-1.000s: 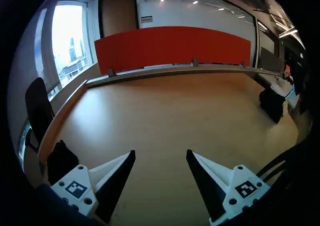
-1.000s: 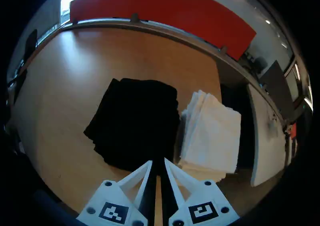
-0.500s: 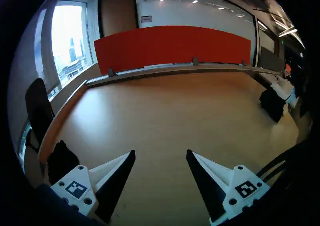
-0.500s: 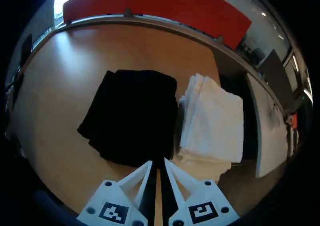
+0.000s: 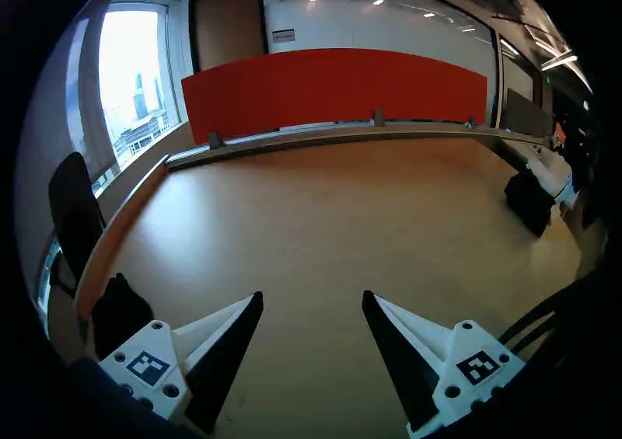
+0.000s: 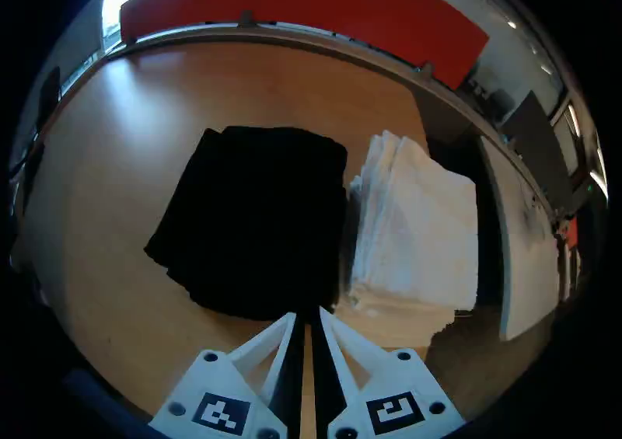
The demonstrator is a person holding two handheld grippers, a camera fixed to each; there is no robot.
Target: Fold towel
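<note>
Bench (image 6: 117, 136) carries a white towel stack (image 6: 416, 229) just beside the black towel stack (image 6: 256, 221). My right hand-held gripper (image 6: 309, 315), closed and empty, hangs over the black towel stack's near edge; my left hand-held gripper (image 5: 311, 294) is open. I'd open the right one and pinch 1 top layer only.

1. In the right gripper view, one towel pile (image 6: 256, 221) lies on the table (image 6: 101, 167), at 11 o'clock from the right gripper (image 6: 308, 318).
2. A second towel pile (image 6: 416, 237) lies just beside it, at 1 o'clock.
3. The partition (image 6: 311, 8) stands behind both, along the table's far edge.
4. In the left gripper view, a chair (image 5: 74, 206) stands off the table's edge, at 9 o'clock from the left gripper (image 5: 311, 295).
</note>
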